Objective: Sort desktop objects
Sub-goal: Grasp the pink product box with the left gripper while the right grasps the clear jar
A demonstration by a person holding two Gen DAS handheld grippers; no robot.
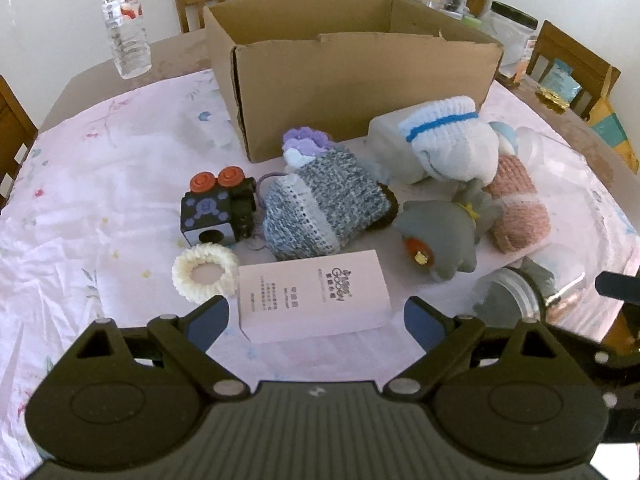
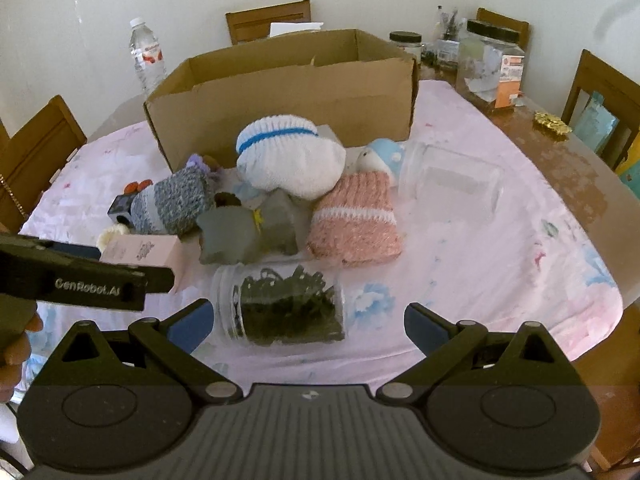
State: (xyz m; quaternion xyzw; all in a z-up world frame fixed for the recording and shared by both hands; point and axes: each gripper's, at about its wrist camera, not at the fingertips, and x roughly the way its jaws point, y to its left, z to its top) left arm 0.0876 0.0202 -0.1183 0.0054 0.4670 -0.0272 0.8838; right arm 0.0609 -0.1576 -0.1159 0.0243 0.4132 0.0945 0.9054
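Pale pink rectangular carton (image 1: 314, 294), low centre, sits between spread, empty left tongs (image 1: 316, 322); they should close squarely across it. Right tongs (image 2: 306, 326) gape.

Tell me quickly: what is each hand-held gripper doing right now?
Left hand-held gripper: open, holding nothing, either side of the pink box.
Right hand-held gripper: open, holding nothing, jar between its fingers.
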